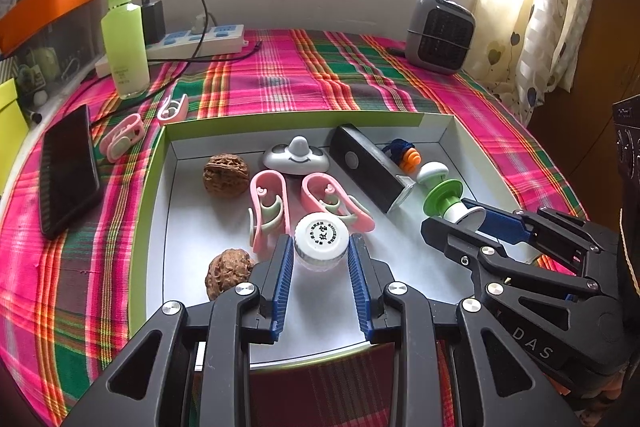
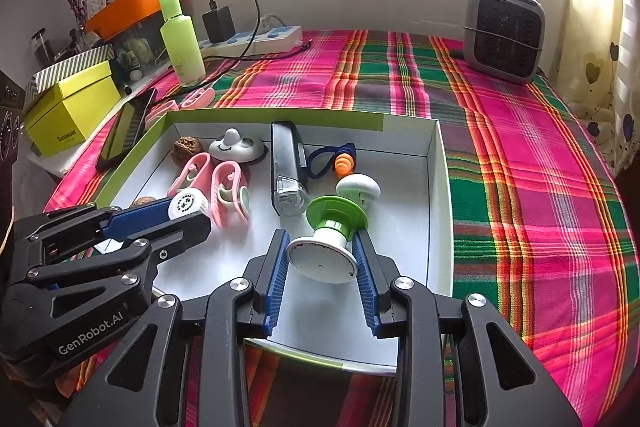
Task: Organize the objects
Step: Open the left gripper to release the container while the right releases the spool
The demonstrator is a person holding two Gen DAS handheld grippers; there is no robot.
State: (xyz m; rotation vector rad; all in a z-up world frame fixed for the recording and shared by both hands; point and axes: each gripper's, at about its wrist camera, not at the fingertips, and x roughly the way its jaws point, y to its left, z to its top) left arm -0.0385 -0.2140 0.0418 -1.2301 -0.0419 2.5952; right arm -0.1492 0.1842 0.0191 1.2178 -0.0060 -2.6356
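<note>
A shallow white box with a green rim (image 1: 152,163) (image 2: 440,187) lies on the plaid cloth. My left gripper (image 1: 322,245) is shut on a small clear jar with a white cap (image 1: 322,237), also seen from the right wrist (image 2: 188,205). My right gripper (image 2: 322,251) is shut on a green-and-white spool-shaped suction piece (image 2: 328,239), seen from the left wrist too (image 1: 448,201). In the box lie two walnuts (image 1: 226,173) (image 1: 228,273), two pink clips (image 1: 268,207) (image 1: 332,201), a grey-white gadget (image 1: 296,157), a black bar-shaped device (image 1: 368,167) and orange earplugs on a blue cord (image 1: 406,153).
Outside the box on the left lie two more pink clips (image 1: 120,137) (image 1: 174,109), a black phone (image 1: 68,169) and a green bottle (image 1: 124,35). A power strip (image 1: 196,41) and a small heater (image 1: 440,35) stand at the back. A yellow box (image 2: 72,115) sits far left.
</note>
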